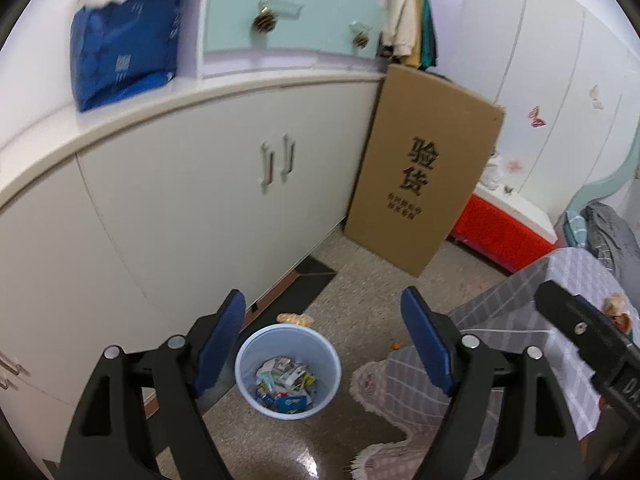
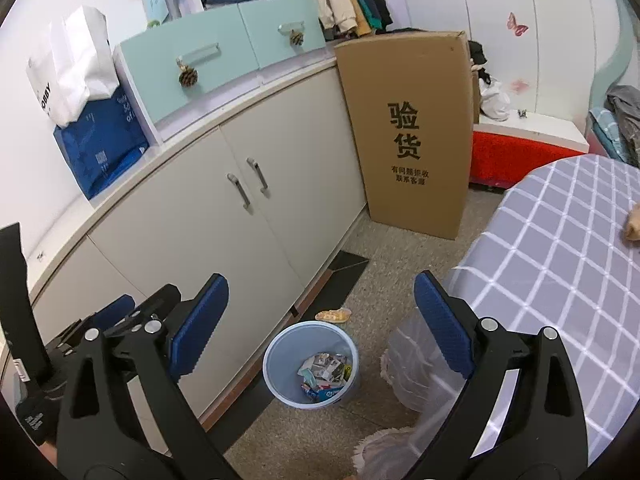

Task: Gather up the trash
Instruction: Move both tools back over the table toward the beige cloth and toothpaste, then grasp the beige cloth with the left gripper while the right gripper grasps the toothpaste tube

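We are holding the left claw and right claw wide apart and empty above the bin, with the wrapper lying just behind it.

I am holding the left gripper with its blue-padded jaws spread wide, gripping nothing. My right gripper is likewise gaping and unloaded, angled downward, with the left gripper sitting just beside it.

A pale blue bin, grey white-checked tablecloth, brown cardboard box, red cabinet.
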{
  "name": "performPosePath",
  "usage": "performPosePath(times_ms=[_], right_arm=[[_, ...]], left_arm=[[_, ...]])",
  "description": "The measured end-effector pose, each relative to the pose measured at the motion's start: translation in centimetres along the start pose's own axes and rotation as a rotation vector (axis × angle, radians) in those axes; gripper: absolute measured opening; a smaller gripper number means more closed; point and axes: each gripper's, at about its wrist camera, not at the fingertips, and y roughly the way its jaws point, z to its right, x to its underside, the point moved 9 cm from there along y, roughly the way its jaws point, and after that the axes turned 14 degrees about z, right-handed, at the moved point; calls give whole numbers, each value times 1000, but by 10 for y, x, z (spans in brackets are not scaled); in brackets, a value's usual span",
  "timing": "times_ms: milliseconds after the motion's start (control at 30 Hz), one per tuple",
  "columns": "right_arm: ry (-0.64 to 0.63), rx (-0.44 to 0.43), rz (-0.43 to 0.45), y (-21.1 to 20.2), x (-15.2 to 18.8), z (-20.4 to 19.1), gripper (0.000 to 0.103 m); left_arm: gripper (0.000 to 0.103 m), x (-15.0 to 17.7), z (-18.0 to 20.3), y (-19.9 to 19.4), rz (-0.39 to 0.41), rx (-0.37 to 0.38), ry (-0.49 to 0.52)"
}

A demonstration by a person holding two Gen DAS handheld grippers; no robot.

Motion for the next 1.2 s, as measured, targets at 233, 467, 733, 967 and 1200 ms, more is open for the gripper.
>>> performPosePath(times_ms=[233, 467, 733, 967, 1200], right_arm=[[37, 45, 60, -45, -25, 52, 92], [66, 162, 91, -94, -37, 139, 92], [99, 396, 111, -157, -41, 276, 92], [191, 499, 84, -182, -26, 368, 92], [209, 484, 45, -171, -22, 403, 92]], left_arm=[[81, -10, 67, -28, 30, 75, 58], [83, 6, 167, -42, 9, 186, 178], [83, 45, 307, -54, -9, 375, 467], [83, 79, 410, -52, 19, 477, 679], [83, 87, 456, -23, 20, 503, 698]])
